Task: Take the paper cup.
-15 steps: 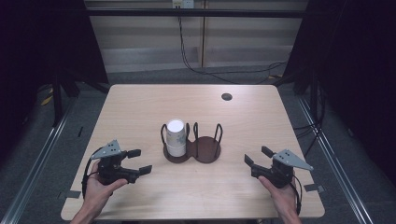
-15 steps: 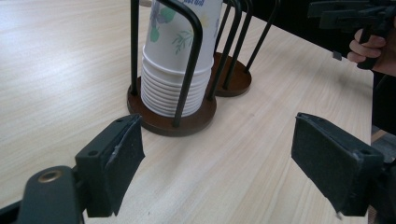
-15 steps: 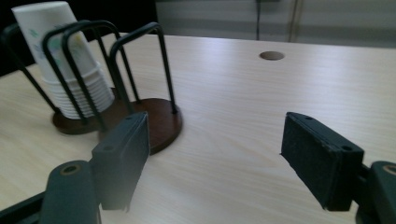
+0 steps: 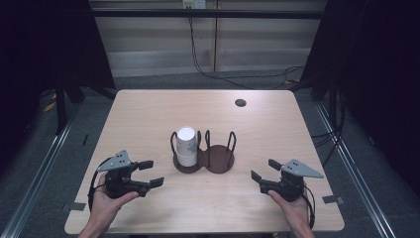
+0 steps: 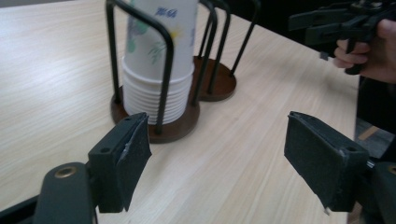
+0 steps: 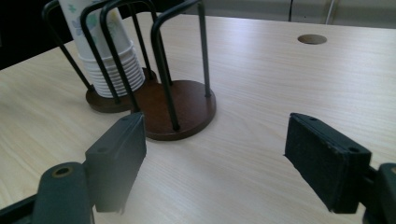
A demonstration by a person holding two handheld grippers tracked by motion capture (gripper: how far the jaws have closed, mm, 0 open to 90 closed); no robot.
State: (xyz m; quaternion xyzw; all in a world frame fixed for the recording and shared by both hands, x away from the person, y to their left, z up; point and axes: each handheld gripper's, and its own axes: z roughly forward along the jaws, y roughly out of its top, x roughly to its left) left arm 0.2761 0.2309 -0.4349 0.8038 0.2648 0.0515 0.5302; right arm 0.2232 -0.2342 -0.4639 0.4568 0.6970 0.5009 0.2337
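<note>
While your left gripper (image 4: 150,173) hovers low over the near left part of the counter (image 4: 148,114), its jaws stand well apart with nothing between them, pointing toward the cup holder (image 4: 204,159) at the middle. That dark double-ring wire holder carries the stack of paper cups (image 4: 186,145) upright in its left ring, and its right ring has only its brown base showing. Your right gripper (image 4: 263,170) sits near the counter's front right, well apart from the holder, jaws likewise wide and holding nothing; a small round hole (image 4: 240,102) lies far behind.
</note>
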